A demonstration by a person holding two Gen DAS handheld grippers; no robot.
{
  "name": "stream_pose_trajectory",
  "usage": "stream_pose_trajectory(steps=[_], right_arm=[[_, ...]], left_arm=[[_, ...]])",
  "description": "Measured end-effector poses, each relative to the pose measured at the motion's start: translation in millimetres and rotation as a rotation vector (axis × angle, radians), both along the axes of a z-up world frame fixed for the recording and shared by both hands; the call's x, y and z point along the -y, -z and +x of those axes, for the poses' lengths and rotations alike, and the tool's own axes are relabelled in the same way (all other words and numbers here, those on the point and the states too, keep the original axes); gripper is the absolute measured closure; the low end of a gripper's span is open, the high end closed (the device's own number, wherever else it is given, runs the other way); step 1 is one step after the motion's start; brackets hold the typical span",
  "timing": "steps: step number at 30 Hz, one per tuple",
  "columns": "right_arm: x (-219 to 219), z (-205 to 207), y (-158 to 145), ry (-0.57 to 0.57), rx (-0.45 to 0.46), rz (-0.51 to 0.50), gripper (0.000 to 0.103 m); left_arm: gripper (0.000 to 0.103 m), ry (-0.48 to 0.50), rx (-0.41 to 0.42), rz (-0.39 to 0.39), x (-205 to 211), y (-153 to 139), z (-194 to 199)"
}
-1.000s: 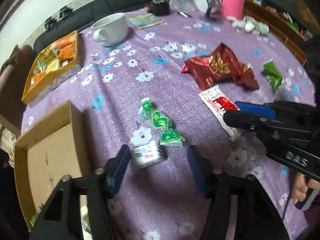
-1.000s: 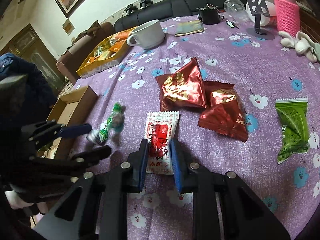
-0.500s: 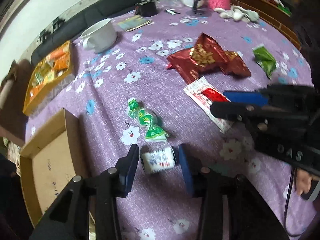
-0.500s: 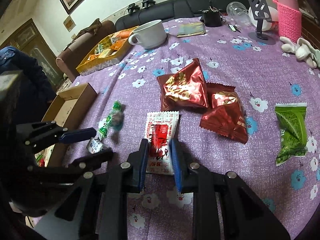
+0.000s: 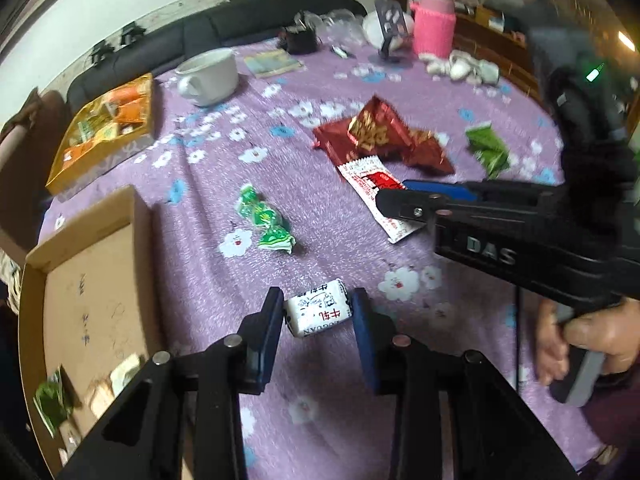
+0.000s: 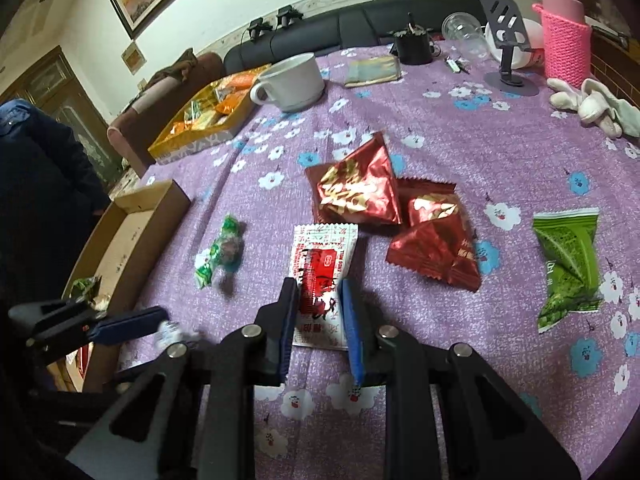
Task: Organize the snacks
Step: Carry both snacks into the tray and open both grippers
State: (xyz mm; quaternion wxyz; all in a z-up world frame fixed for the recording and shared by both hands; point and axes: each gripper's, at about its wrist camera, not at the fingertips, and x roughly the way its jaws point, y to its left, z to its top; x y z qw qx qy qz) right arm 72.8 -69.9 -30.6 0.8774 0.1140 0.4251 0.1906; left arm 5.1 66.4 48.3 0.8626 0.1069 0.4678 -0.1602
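My left gripper (image 5: 318, 312) is shut on a small white candy (image 5: 318, 313) and holds it just above the purple cloth. My right gripper (image 6: 319, 300) stands narrowly open around the near end of a red-and-white sachet (image 6: 322, 276) that lies flat; it also shows in the left wrist view (image 5: 374, 196). A green twisted candy (image 5: 264, 222) lies mid-table, also in the right wrist view (image 6: 222, 254). Two red foil packs (image 6: 356, 188) and a green pack (image 6: 568, 260) lie further out. An open cardboard box (image 5: 92, 280) stands at the left with a few snacks inside.
A yellow tray of snacks (image 5: 104, 128), a white cup (image 5: 210, 76), a pink-sleeved bottle (image 5: 434, 28), a phone stand (image 6: 506, 40) and white gloves (image 6: 588, 104) stand along the far side of the table. A black sofa runs behind it.
My left gripper has closed on the white candy and lifted it slightly toward me. My right gripper has stayed around the sachet with hardly any movement.
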Motion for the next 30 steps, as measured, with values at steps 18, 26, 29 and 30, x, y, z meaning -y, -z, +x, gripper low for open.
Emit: stream_pose_trajectory(steps=[18,26,29,30], right_arm=[[-39.9,-41.8,-50.6,-0.078,0.090,0.096,0.078],[-144.3,-53.2,-74.4,-0.303,0.094,0.014,0.078],[-175.7,-49.6,-68.1,-0.341,0.091,-0.041,0.078],[-184.4,-47.2,-64.7,-0.350,0.085,-0.054,0.078]], left_arm=[[0.069,-0.357,0.133,-0.195,-154.0,-45.2,-55.4],[0.069,-0.481,0.064,-0.248,-201.1,-19.1,-29.7],[0.069,-0.521,0.041,-0.261,-214.4,-10.7,-20.4],[0.069,-0.531,0.036,-0.262,-217.7,-8.6,-19.2]])
